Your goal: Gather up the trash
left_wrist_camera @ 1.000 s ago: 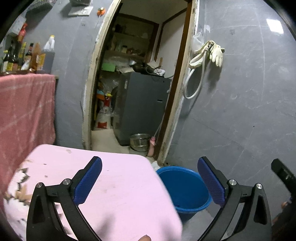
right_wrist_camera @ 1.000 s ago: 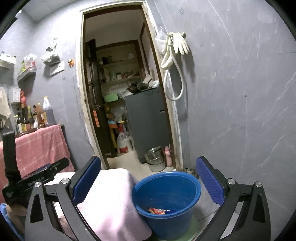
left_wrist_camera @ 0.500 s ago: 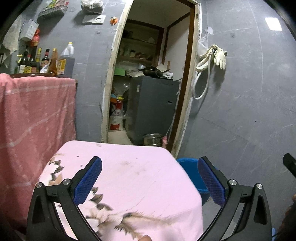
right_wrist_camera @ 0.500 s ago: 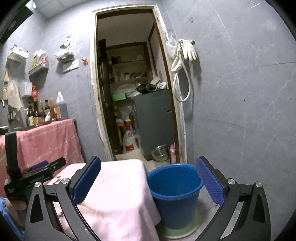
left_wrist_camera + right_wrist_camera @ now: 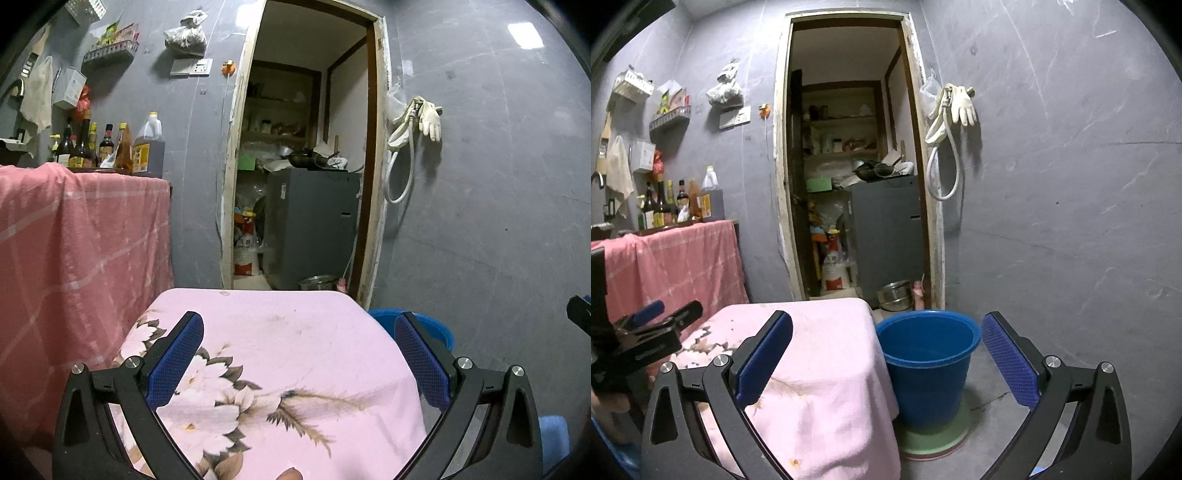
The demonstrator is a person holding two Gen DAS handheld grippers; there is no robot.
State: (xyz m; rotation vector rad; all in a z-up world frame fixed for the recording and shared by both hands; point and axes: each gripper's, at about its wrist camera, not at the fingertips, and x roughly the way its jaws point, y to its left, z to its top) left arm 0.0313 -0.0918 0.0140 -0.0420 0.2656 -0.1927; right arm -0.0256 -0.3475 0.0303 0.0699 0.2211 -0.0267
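Two grippers hang with jaws spread wide and nothing between them: the left gripper [image 5: 299, 354] over the counter draped in a pink flowered cloth [image 5: 280, 369], the right gripper [image 5: 886, 354] facing the round blue plastic bucket [image 5: 929, 365]. The bucket stands on a green disc [image 5: 936, 435] on the floor, touching the cloth's hanging edge, below a doorway [image 5: 849, 158].

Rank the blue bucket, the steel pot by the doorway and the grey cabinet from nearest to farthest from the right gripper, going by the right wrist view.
1. Blue bucket: on the floor just ahead of the right gripper.
2. Steel pot: on the floor at the doorway, behind the bucket.
3. Grey cabinet: inside the back room, beyond the pot.
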